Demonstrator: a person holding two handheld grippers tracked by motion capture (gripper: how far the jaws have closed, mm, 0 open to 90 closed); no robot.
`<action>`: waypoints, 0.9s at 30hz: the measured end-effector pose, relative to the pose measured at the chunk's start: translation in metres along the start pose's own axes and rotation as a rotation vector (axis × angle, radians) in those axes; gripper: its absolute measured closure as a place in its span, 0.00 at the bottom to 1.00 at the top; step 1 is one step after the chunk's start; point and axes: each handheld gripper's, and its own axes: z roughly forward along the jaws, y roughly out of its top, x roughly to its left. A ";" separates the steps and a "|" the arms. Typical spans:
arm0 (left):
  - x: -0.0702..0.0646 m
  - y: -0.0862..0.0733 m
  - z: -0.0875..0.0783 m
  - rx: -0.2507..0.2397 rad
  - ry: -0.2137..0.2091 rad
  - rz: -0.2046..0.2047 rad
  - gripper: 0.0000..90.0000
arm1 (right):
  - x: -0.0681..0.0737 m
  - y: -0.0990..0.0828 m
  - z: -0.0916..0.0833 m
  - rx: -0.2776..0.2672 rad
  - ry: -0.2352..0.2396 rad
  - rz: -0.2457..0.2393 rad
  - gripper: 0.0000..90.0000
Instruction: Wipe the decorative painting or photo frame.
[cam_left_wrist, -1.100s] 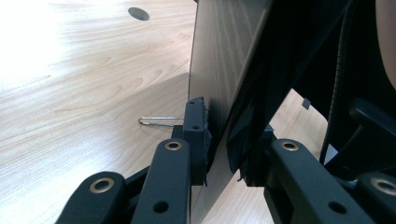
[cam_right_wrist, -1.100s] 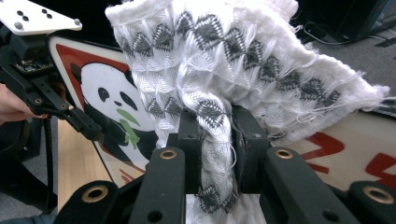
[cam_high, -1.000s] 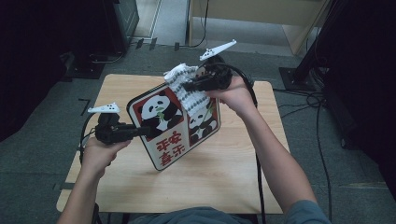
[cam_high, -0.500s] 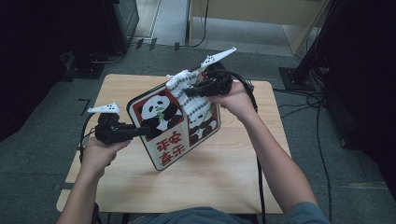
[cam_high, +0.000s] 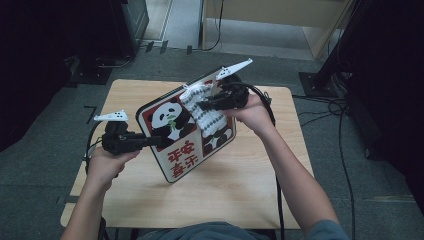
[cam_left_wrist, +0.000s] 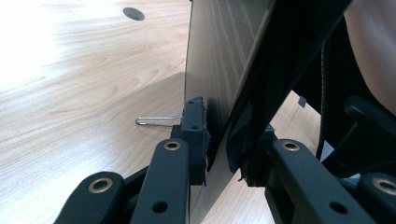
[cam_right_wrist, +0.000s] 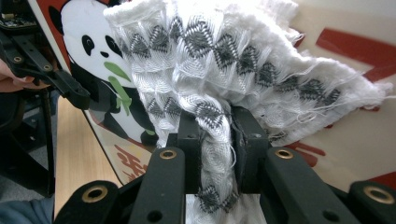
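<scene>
A: Wiping is the step in hand, by my reading. Your right gripper (cam_high: 202, 105) has its jaws clenched on a bunched fold of the white-and-grey cloth (cam_high: 205, 117), and the cloth lies against the printed face of the panda tray (cam_high: 172, 145), right of the upper panda.

B: And the tray itself?

A: Tilted, held up off the wooden table (cam_high: 240, 190), its low corner toward you. Your left gripper (cam_left_wrist: 217, 154) grasps the tray's left edge, one pad on each face.

B: How do you do this well?

A: Keep the left hold firm and square to the edge; the grip is narrow, so a hard push from the cloth could lever the tray round in the jaws. Press the cloth flat, not just the bunched part. From the right gripper view, much of the cloth (cam_right_wrist: 243, 70) fans out loose above the jaws, so let that spread part do the wiping.

B: Direction?

A: Draw the cloth down the face toward the near, low end, over the red characters, in overlapping passes. Keep the black jaw tips off the print; I judge they could scratch it.

B: Risk?

A: Cloth slipping out of the jaws if it drags.
</scene>
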 end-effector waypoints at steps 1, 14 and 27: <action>0.000 0.000 0.000 0.000 0.000 0.000 0.84 | -0.001 -0.001 0.000 -0.002 0.004 -0.001 0.85; 0.000 0.000 0.000 0.001 -0.003 0.001 0.84 | -0.002 -0.016 0.008 -0.001 0.021 0.023 0.85; 0.000 0.000 0.000 0.000 -0.005 0.005 0.84 | -0.002 -0.028 0.015 0.010 0.032 0.036 0.85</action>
